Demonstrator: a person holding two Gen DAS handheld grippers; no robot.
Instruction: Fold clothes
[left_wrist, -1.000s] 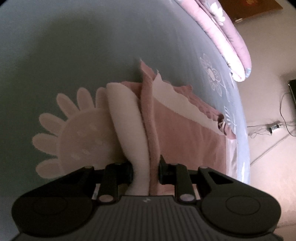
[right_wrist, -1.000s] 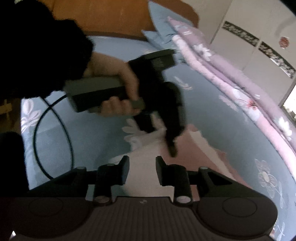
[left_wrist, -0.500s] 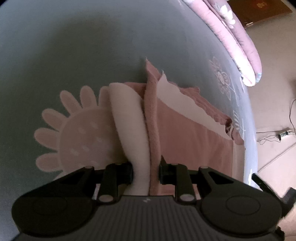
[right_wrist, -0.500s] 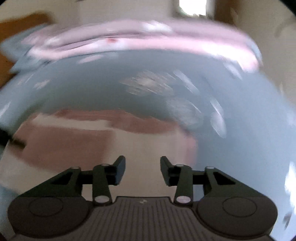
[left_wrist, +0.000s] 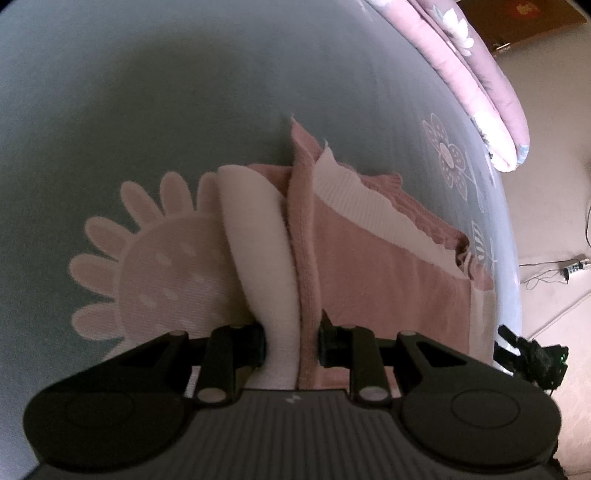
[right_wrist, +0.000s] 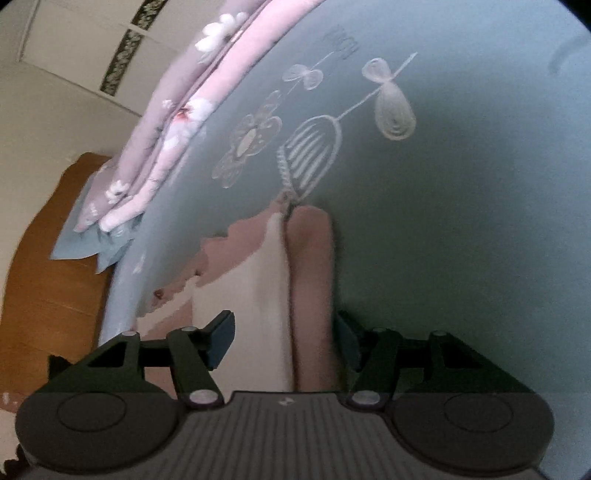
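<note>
Right wrist view: right hand-held gripper (right_wrist: 285, 341) jaws just opened wide, straddling the pink-and-white garment (right_wrist: 295, 280) edge, long axis running up-frame on the bed (right_wrist: 461, 221); left hand-held gripper (left_wrist: 291, 341) clamps the opposite fold.

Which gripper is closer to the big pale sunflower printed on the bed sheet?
Left. The left gripper, shut on the pink and white garment, sits right beside the sunflower print. The right gripper is open over the garment's far edge; no sunflower shows in its view.
</note>
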